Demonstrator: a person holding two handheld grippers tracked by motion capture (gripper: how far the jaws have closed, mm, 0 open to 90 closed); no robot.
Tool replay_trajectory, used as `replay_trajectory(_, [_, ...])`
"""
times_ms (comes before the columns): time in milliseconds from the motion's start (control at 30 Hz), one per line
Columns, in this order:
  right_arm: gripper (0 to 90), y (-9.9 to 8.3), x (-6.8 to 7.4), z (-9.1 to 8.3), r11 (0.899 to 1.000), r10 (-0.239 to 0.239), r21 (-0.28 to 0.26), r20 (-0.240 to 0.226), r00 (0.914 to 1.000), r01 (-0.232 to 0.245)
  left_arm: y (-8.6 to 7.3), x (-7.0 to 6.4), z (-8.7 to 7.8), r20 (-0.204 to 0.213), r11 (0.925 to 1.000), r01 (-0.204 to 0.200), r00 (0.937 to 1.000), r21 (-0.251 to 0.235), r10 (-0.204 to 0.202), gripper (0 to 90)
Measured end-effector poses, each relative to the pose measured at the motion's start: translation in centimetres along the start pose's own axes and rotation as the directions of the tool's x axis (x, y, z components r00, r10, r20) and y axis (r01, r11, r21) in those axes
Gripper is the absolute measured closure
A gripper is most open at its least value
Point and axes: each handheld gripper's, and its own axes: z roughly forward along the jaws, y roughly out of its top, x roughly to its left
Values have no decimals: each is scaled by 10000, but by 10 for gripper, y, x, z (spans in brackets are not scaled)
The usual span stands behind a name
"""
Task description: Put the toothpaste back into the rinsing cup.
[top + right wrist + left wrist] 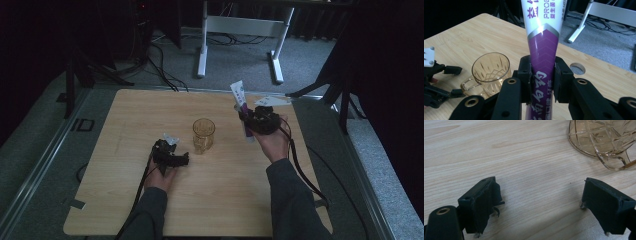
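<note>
Right hand-held gripper (542, 82): jaws pinching a tube (542, 45) across its purple lower part; the white crimped end points up and away, the cap end hangs below the jaws.
Tube: lifted clear of the bench (150, 110), tilted, seen in the high view (243, 107) just to the right of and a little beyond the mug.
Left hand-held gripper (541, 202): jaws spread wide with bare wood between them, holding nothing.
Mug (489, 72): amber cut glass, upright and open-mouthed, its handle (468, 83) turned toward the left hand-held gripper; it stands down and to the left of the right hand-held gripper.
Mug from the left hand-held gripper: its base and handle (614, 160) lie just ahead and to the right of the spread jaws, not touching either.
Step in hand: likely carrying the tube over to stand it in the mug.
Doing it well: bring the tube's low end above the mouth first, turn it nearer upright, then lower it inside the rim before letting go.
Left side's part: closing on the handle, or resting a jaw against the wall, would keep the light glass from sliding or tipping.
Risk: the slanted tube may catch the rim and tip the mug; the soft tube can also slip in the pinch.
</note>
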Motion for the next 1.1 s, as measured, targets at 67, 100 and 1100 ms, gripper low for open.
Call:
replay_trajectory(67, [718, 1, 1, 1, 10000, 23, -52, -65, 10000, -23, 0, 0, 0, -1, 10000, 5, 10000, -1, -5, 129])
replay_trajectory(100, [718, 1, 1, 2, 9999, 55, -84, -114, 9999, -56, 0, 0, 0, -1, 10000, 6, 10000, -2, -6, 129])
replay_trajectory(1100, [717, 16, 14, 20, 9968, 329, -686, -1166, 9926, -411, 0, 0, 0, -2, 10000, 4, 10000, -7, -4, 129])
